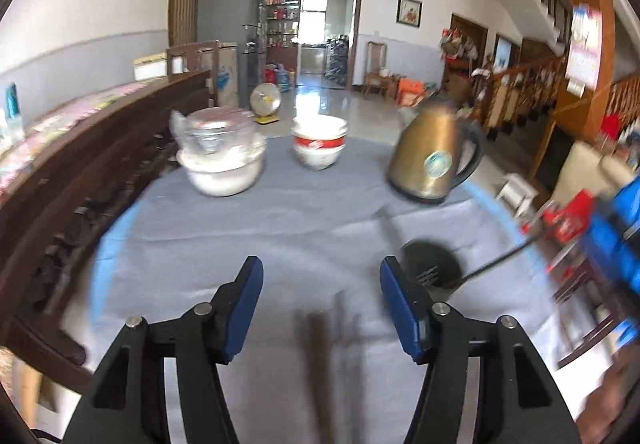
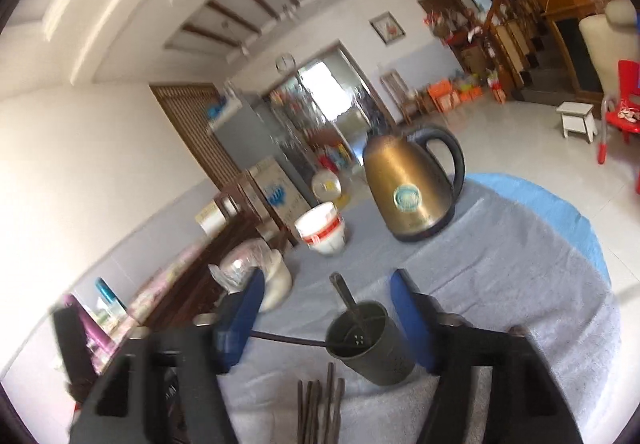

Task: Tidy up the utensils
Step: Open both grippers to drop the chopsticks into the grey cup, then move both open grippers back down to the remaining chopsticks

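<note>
Both grippers stand with jaws apart and nothing between the pads. Left gripper [image 1: 322, 308] hangs over a blurred bundle of dark chopsticks [image 1: 324, 360] lying on the grey tablecloth [image 1: 240, 228] at the near edge. Right gripper [image 2: 328, 318] frames the dark utensil holder [image 2: 370, 344], which sits on the cloth just beyond the chopsticks [image 2: 320, 404] and to their right. A dark-handled utensil [image 2: 342, 294] already stands in the holder, leaning toward the far side; a thin black rod [image 2: 288, 340] also reaches its rim from the left, and what it belongs to cannot be told.

Further back stand a brass-coloured kettle [image 1: 434, 159] on the right, stacked red-and-white bowls [image 1: 319, 141] in the middle, and a clear container resting in a white bowl [image 1: 222, 151] on the left.

Assessment: the chopsticks appear light, stiff and thin, prone to roll or scatter if pinched unevenly. Best hold is across the middle of the bundle, pads square to the sticks. The holder looks light, so liable to tip or slide when sticks are dropped in; steadying its wall seems advisable.
</note>
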A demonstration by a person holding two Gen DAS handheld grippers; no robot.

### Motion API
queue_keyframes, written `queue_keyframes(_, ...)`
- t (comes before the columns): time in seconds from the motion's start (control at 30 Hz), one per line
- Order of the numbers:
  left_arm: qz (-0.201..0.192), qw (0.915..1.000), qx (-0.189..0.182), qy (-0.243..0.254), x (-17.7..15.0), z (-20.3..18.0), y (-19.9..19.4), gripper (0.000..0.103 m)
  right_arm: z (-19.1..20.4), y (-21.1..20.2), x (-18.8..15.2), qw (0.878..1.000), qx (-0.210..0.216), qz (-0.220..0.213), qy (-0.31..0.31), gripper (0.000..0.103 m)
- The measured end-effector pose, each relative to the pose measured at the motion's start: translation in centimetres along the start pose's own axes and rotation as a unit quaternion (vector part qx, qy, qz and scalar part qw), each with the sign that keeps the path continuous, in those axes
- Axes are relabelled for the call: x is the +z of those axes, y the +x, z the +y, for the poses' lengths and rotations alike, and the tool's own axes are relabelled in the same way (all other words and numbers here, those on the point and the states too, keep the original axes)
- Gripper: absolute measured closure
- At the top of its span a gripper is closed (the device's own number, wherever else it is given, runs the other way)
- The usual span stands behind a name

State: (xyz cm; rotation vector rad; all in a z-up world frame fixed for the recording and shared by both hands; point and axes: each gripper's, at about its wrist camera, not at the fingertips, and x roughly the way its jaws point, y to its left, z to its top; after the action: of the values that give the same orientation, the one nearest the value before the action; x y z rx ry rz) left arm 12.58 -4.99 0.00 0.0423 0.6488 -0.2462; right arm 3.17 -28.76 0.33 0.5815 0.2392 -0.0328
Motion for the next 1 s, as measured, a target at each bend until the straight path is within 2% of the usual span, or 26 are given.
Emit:
queue_keyframes(0.07, 0.011, 0.9995, 0.025, 0.012, -1.5, 1.5, -0.1, 0.041, -0.3, -1.4, -0.6, 1.0, -0.006, -0.01, -0.014, 0.035)
queue_keyframes(0.17, 0.04, 0.9982, 0.044, 0.007, -3.7, 3.7, 0.3, 0.041, -0.6, -1.9, -1.4, 1.0, 0.0, -0.001, -0.021, 0.055)
queue_keyframes(0.23, 0.059, 0.9971, 0.048, -0.004, -4.9, 5.0, 0.7, 0.041, -0.4, -1.7, -2.1, 0.999, 0.003, 0.019, -0.032, 0.064)
queue_keyframes(0.37, 0.104, 0.9932, 0.047, -0.024, -7.6, 6.4, 1.9, 0.041, 0.2, -0.1, -4.6, 0.996, 0.002, 0.067, -0.052, 0.065)
queue_keyframes(0.47, 0.129, 0.9906, 0.035, -0.027, -8.8, 6.4, 2.6, 0.041, 0.8, 1.9, -7.0, 0.99, 0.011, 0.126, -0.056, 0.065)
queue_keyframes(0.63, 0.158, 0.9872, 0.007, -0.025, -9.7, 5.9, 3.5, 0.041, 0.7, 5.4, -10.9, 0.975, 0.003, 0.214, -0.053, 0.068)
queue_keyframes(0.8, 0.178, 0.9831, -0.021, -0.036, -10.4, 6.0, 4.4, 0.041, -0.3, 8.7, -14.1, 0.955, -0.003, 0.295, -0.034, 0.078)
queue_keyframes(1.0, 0.196, 0.9781, -0.036, -0.061, -10.8, 7.0, 5.5, 0.041, -0.2, 11.5, -16.6, 0.94, -0.011, 0.34, -0.032, 0.081)
